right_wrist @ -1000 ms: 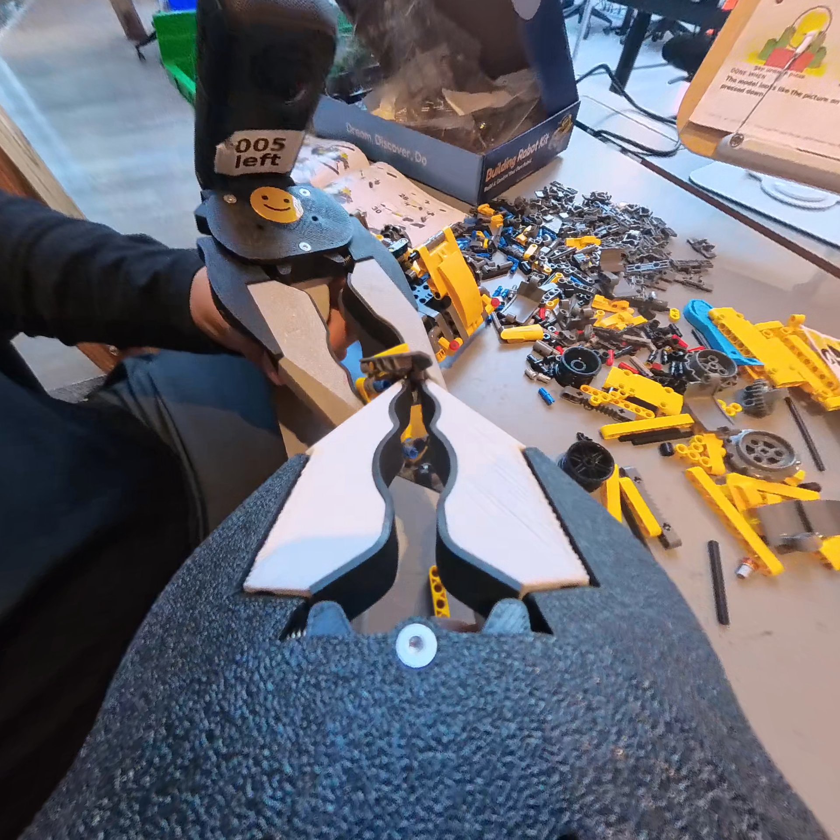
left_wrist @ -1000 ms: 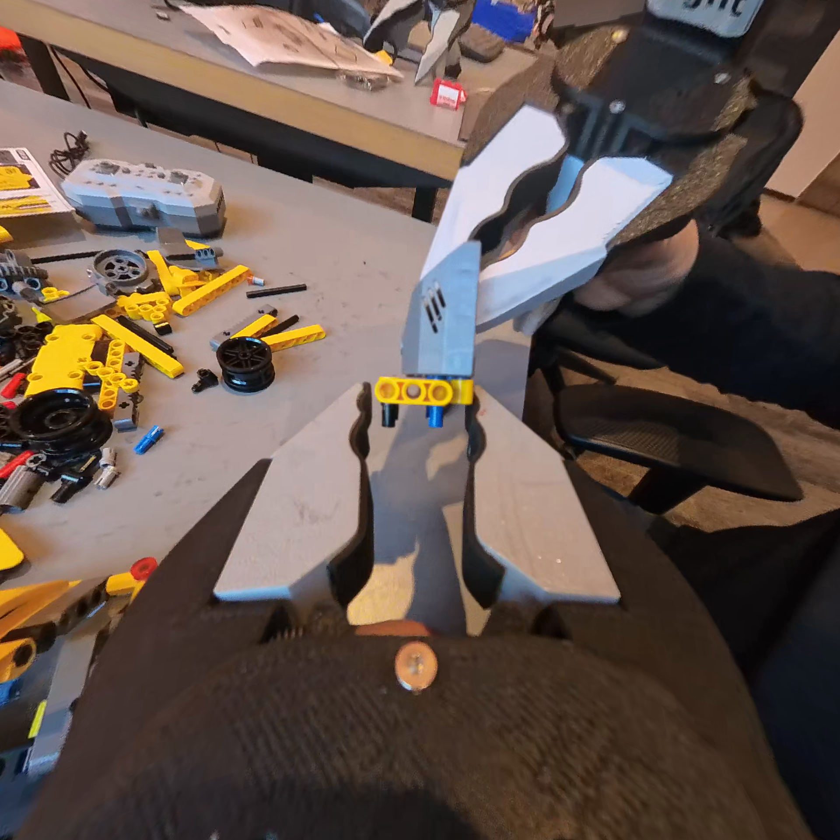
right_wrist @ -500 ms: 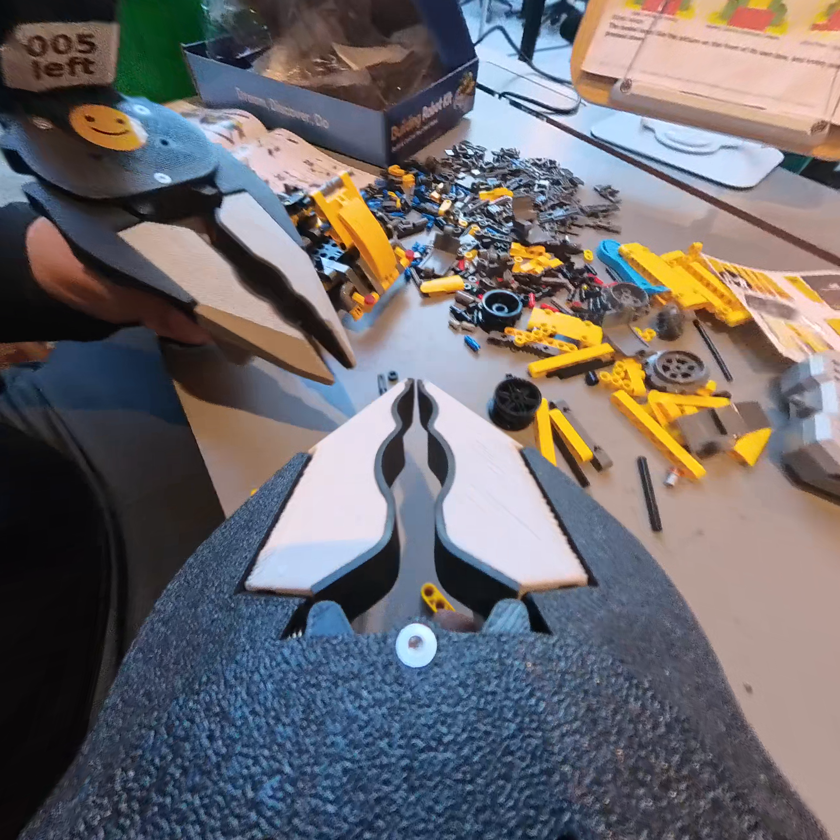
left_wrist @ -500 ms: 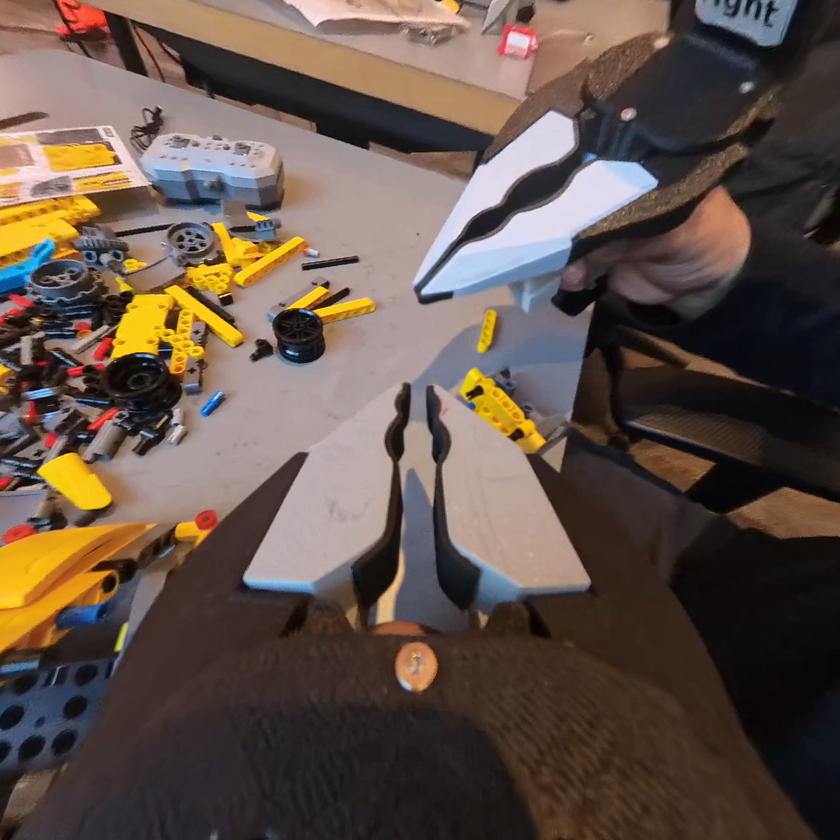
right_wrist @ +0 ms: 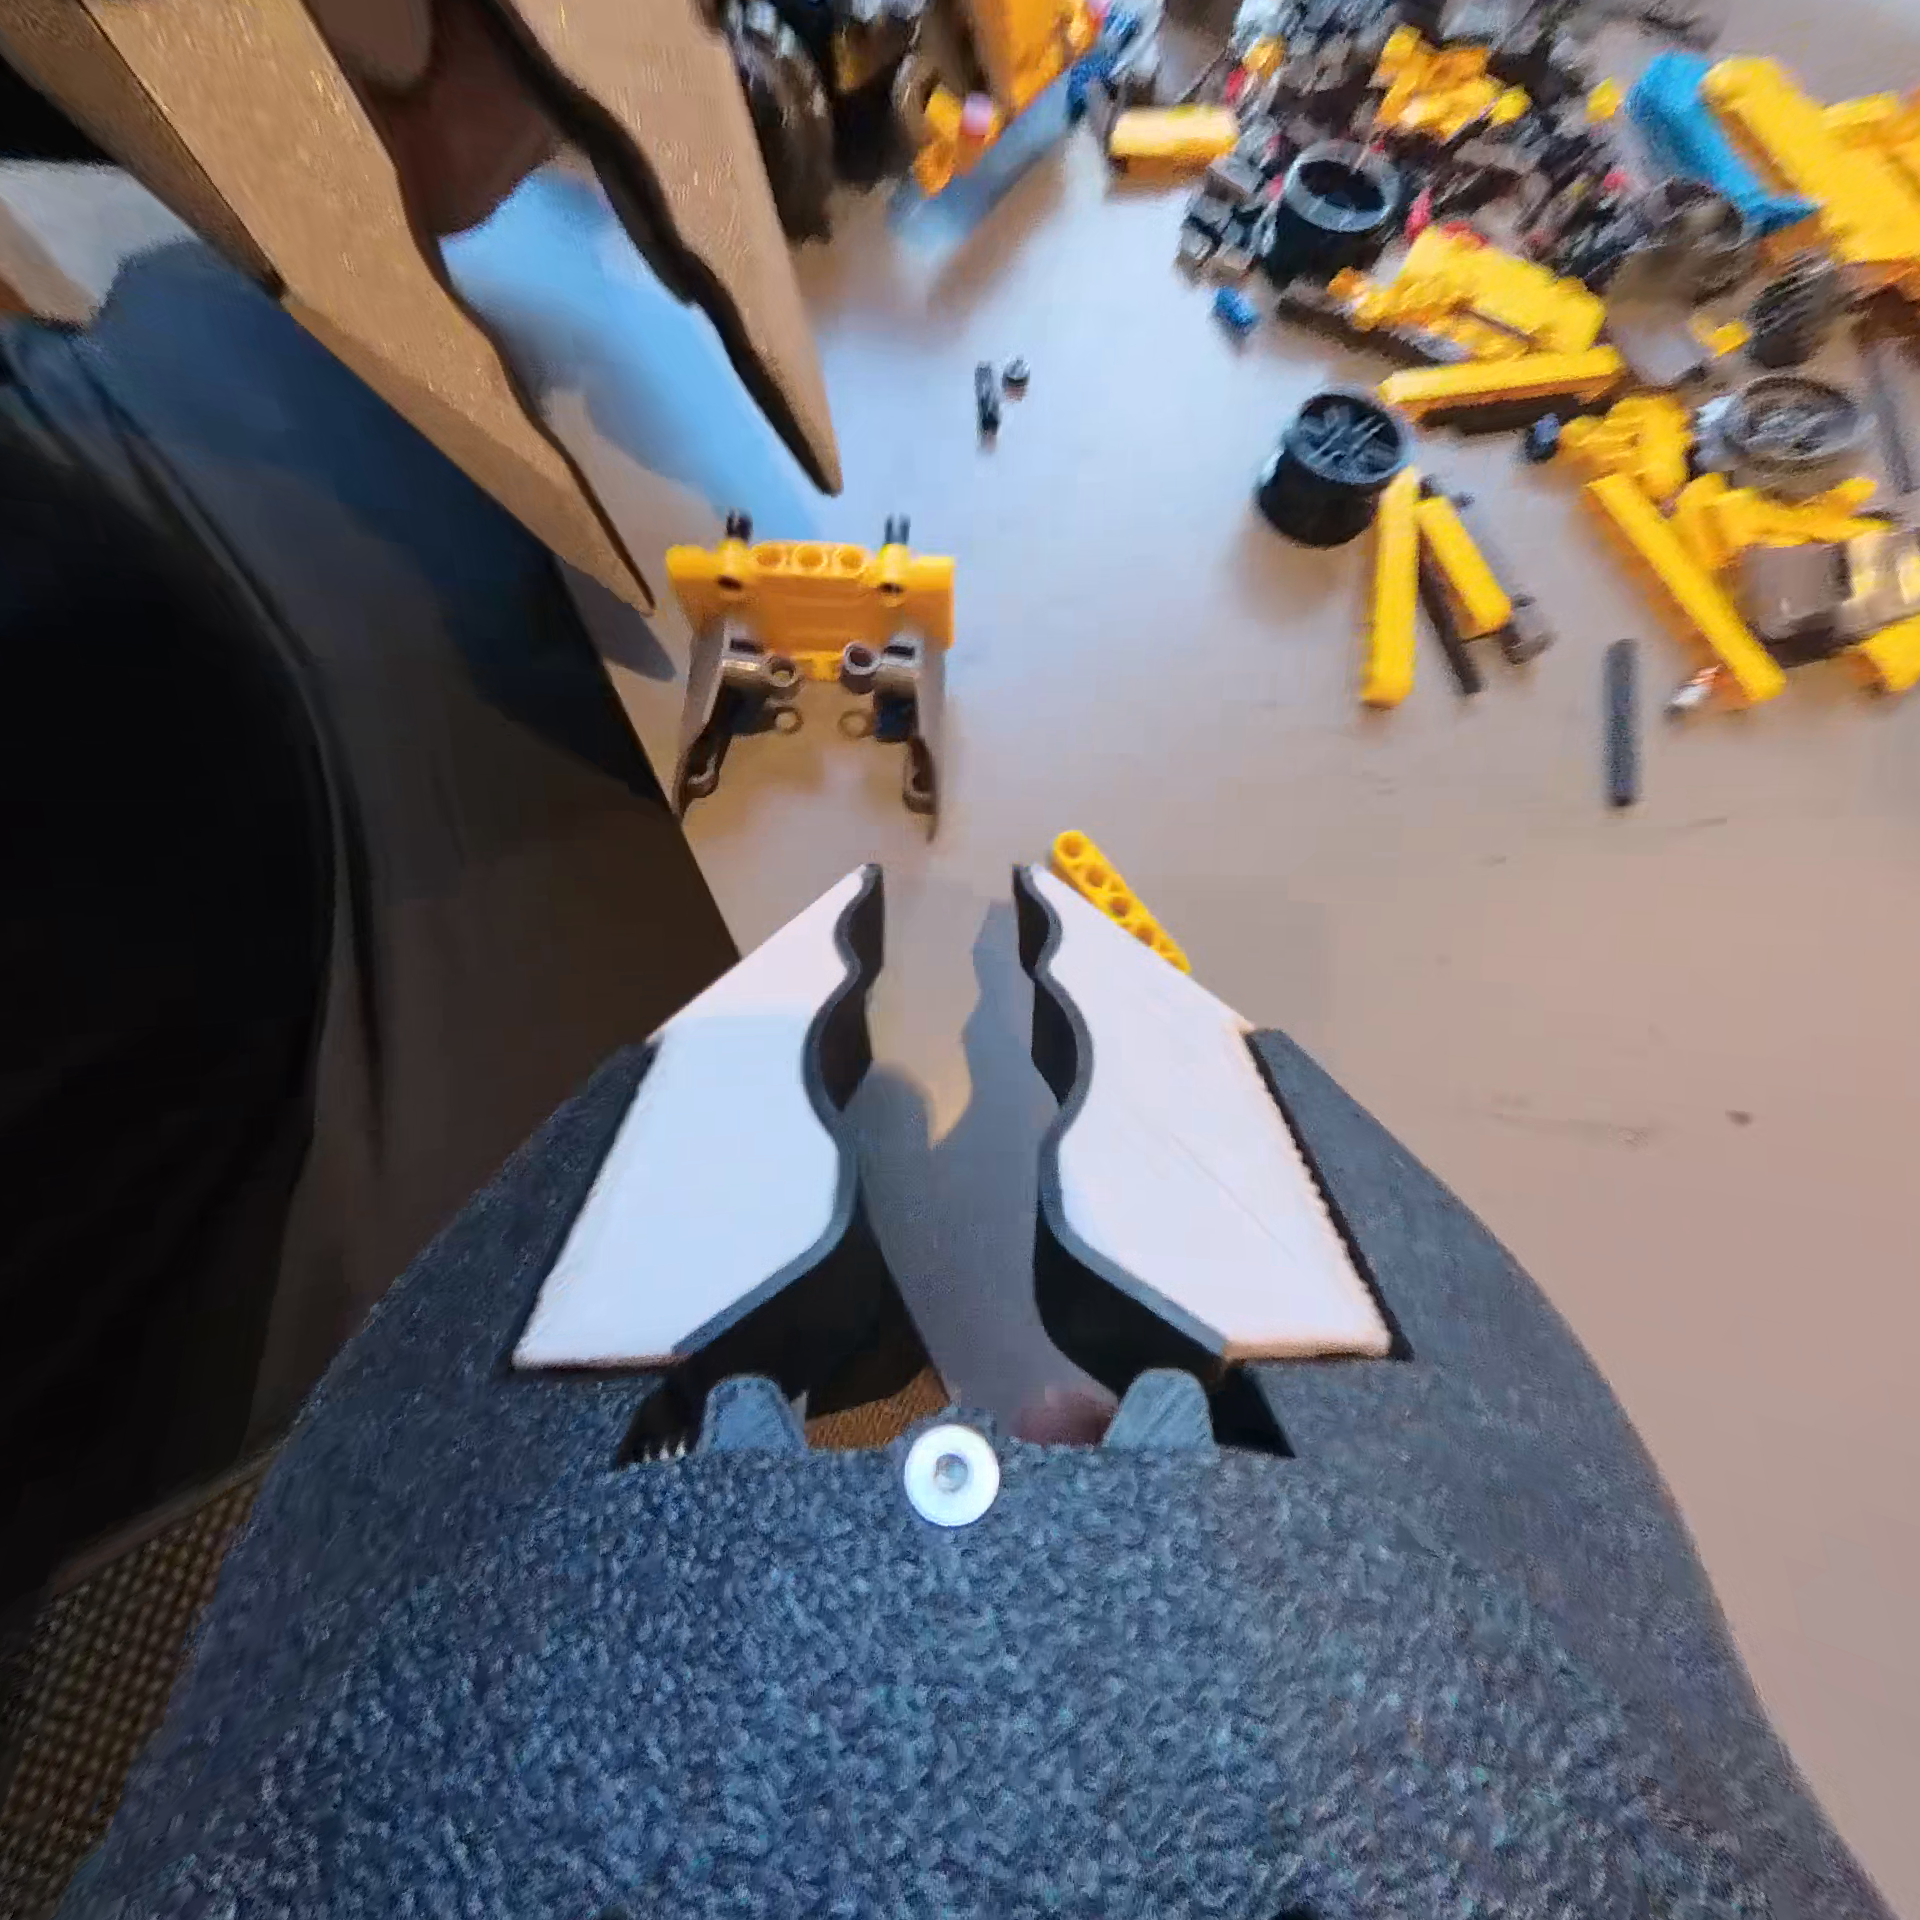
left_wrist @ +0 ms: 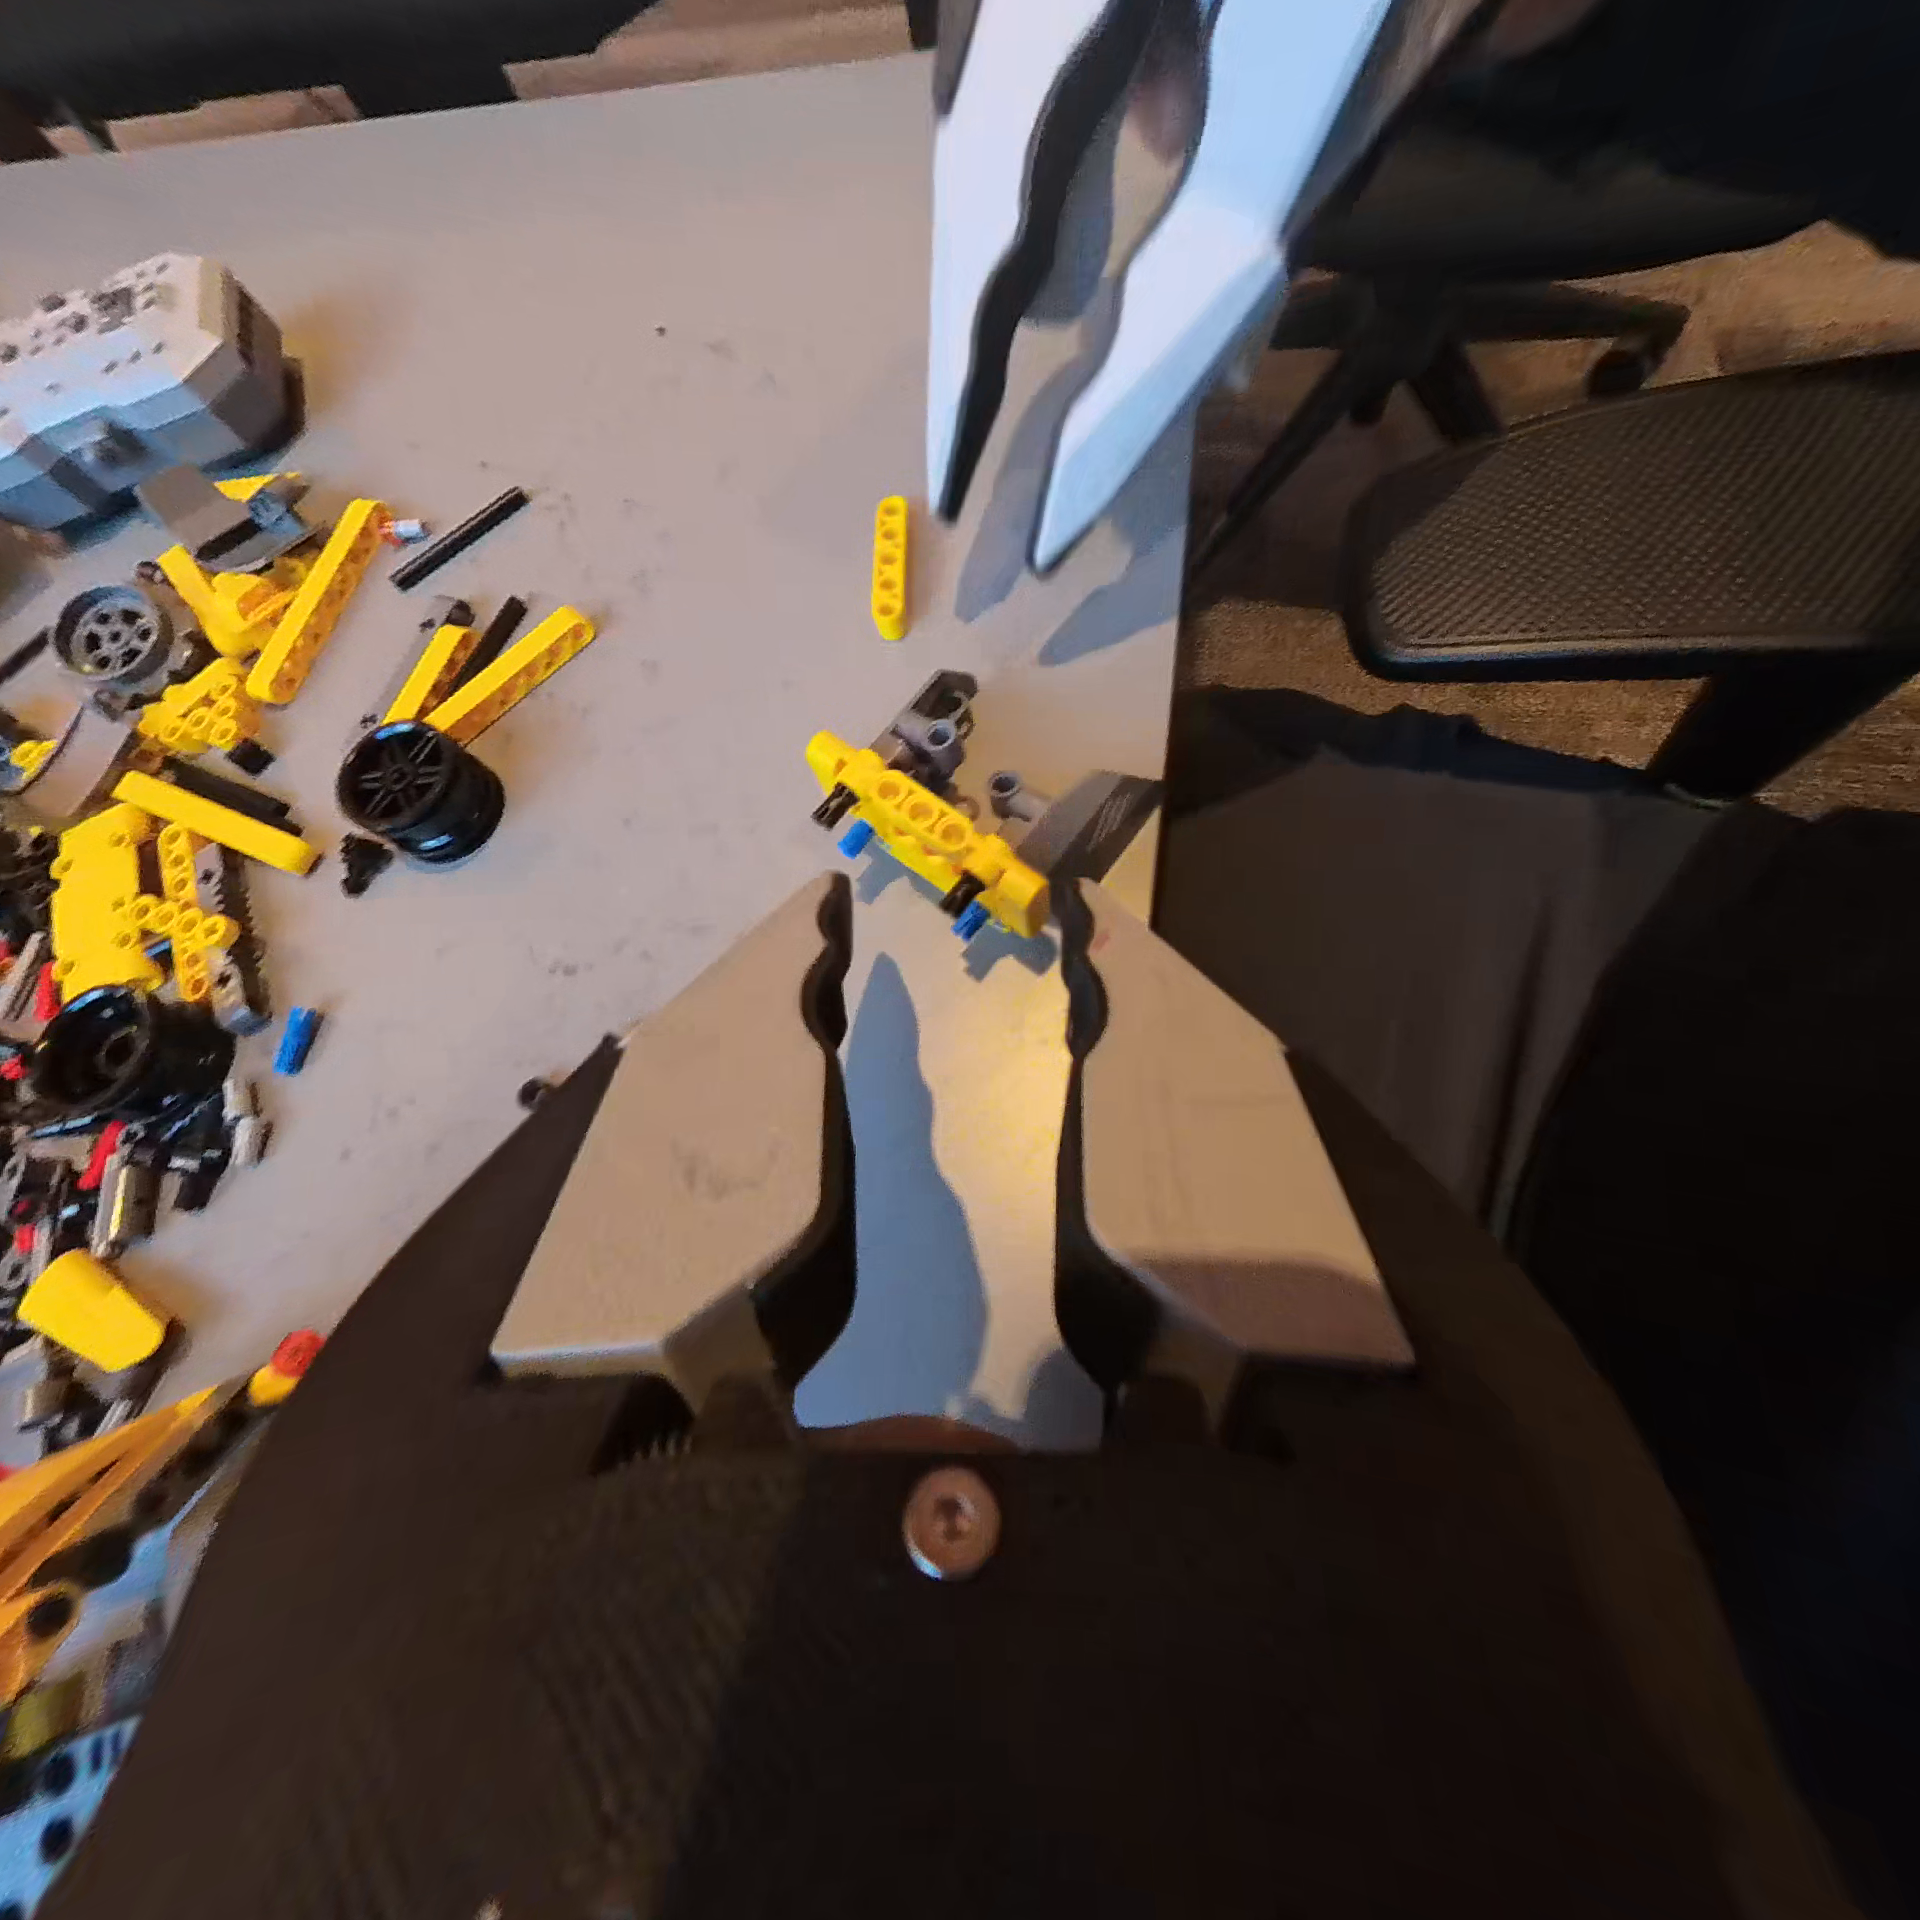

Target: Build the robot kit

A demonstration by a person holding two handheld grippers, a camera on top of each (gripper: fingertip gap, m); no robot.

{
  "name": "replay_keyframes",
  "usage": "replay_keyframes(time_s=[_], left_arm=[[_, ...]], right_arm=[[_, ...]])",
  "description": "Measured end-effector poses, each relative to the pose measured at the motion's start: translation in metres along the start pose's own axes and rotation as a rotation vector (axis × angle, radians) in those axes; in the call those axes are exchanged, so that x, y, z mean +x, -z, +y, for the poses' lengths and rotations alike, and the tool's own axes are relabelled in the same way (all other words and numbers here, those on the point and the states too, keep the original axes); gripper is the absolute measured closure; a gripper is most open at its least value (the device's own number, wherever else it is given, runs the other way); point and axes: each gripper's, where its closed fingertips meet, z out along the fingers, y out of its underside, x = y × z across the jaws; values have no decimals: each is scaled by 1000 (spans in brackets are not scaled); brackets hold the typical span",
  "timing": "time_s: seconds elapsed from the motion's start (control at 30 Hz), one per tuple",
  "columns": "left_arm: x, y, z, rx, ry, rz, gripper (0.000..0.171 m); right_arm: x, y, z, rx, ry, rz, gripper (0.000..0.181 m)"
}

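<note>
1. My left gripper (left_wrist: pixel 951 899) hangs low over the near edge of the grey desk (left_wrist: pixel 675 312), its jaws spread wide with nothing between them.
2. Just ahead of its tips lies the yellow-and-grey assembly (left_wrist: pixel 928 821), a yellow beam with blue and black pins poking out and grey connectors behind it; it rests flat on the desk, close to the edge, and I cannot tell whether the right-hand tip touches it.
3. My right gripper (right_wrist: pixel 948 883) is also over the desk, jaws parted and empty (the left wrist view shows it (left_wrist: pixel 1003 530) coming down from above, tips pointing at the surface).
4. A short yellow beam (left_wrist: pixel 889 567) lies loose just beside those tips; in the right wrist view it (right_wrist: pixel 1117 899) sits partly hidden behind the right-hand finger.
5. From the right wrist view the assembly (right_wrist: pixel 810 634) sits a little beyond my jaws, between them and the left gripper (right_wrist: pixel 743 545), which reaches in from the upper left.
6. Further out, a black wheel (left_wrist: pixel 421 795) stands beside two yellow beams, a grey battery box (left_wrist: pixel 125 384) sits at the far left, and a blurred heap of yellow, black and grey parts (right_wrist: pixel 1610 312) spreads across the desk.
7. A black mesh chair (left_wrist: pixel 1642 540) stands off the desk's edge.
</note>
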Motion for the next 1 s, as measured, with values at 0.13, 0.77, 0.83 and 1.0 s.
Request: replay_keyframes(time_s=[0.13,0.77,0.83,1.0], left_arm=[[5,-9,1,-29,-9,26,133],[7,32,-40,410,151,152,152],[8,40,-46,483,193,192,153],[11,60,-63,680,292,294,152]], right_arm=[[3,-17,7,-45,20,49,144],[-2,51,-47,504,-174,-53,122],[-26,32,-65,519,-140,-128,96],[-51,3,-91,490,-24,-82,78]])
